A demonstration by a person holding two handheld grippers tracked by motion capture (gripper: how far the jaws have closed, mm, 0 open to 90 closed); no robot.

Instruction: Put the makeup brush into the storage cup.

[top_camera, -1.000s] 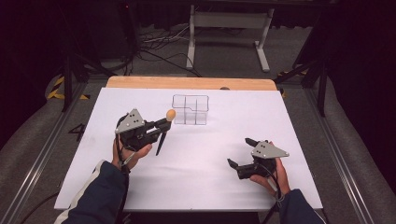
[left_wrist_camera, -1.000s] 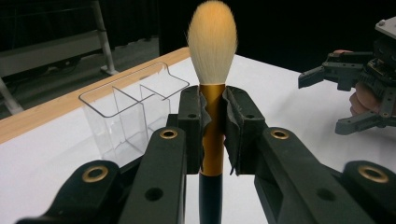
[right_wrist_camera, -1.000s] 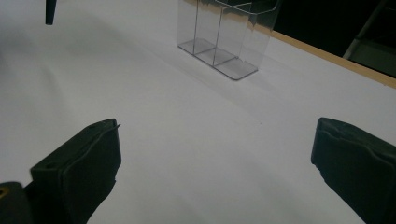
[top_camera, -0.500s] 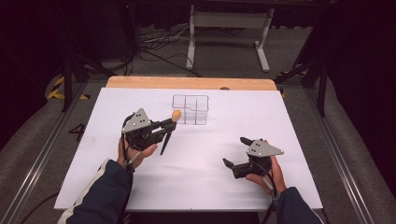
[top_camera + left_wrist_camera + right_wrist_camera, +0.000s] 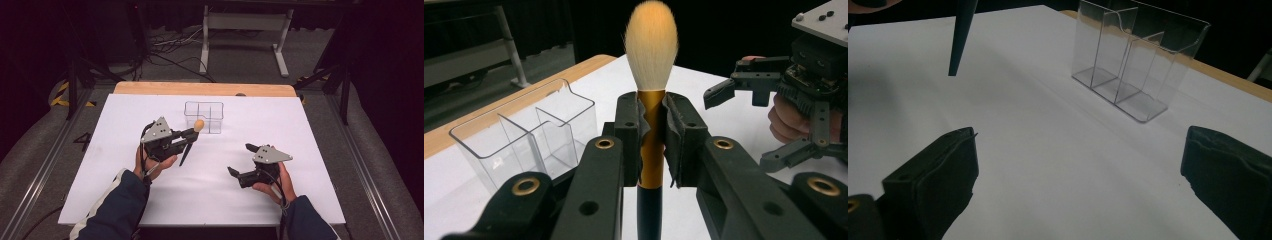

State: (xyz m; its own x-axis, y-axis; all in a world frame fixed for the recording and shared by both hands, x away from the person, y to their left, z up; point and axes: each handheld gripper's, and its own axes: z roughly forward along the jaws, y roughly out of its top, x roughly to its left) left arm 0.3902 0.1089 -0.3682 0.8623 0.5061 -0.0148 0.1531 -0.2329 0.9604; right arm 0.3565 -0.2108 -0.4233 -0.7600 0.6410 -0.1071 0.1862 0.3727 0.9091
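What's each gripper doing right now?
Left gripper: shut on the makeup brush, clamped at its gold ferrule.
Right gripper: open, holding nothing.

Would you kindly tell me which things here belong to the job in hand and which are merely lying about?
Part of the job:
- makeup brush, clamped in the left gripper
- clear divided organiser
- right gripper, open and holding nothing

Just lying about:
- white table cover
- cables on the floor behind the table
- metal stand

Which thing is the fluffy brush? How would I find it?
Look at the white table, then the see-through box near its far edge. Just in front, the left claw pinches the brush: a gold and black stick topped with a soft orange-white tuft.
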